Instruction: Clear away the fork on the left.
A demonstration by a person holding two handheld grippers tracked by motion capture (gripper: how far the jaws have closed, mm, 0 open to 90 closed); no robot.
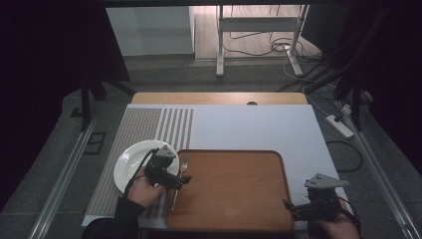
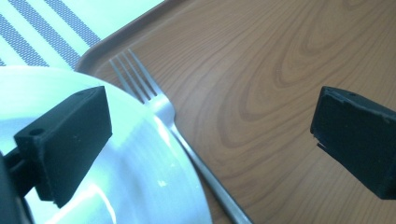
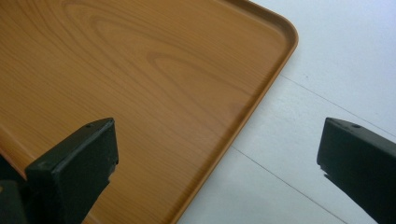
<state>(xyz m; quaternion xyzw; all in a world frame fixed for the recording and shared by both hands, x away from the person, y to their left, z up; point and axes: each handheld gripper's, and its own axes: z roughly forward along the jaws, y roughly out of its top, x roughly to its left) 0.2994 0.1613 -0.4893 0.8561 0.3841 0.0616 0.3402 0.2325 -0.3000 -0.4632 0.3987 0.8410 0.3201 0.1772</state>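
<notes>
In the left gripper view the left gripper (image 2: 210,130) stands with jaws wide apart over a fork (image 2: 163,116) lying on the tray (image 2: 280,70), touching the plate (image 2: 140,186); thin, stiff, slippery, best pinched mid-handle; the right gripper (image 3: 217,172) gapes empty at the tray's corner; the high view alone shows both hands.

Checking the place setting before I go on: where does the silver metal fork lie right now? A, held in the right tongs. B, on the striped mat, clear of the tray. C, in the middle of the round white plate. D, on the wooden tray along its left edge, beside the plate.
D: the silver metal fork lies on the brown wooden tray at its left edge, beside the round white plate.
</notes>
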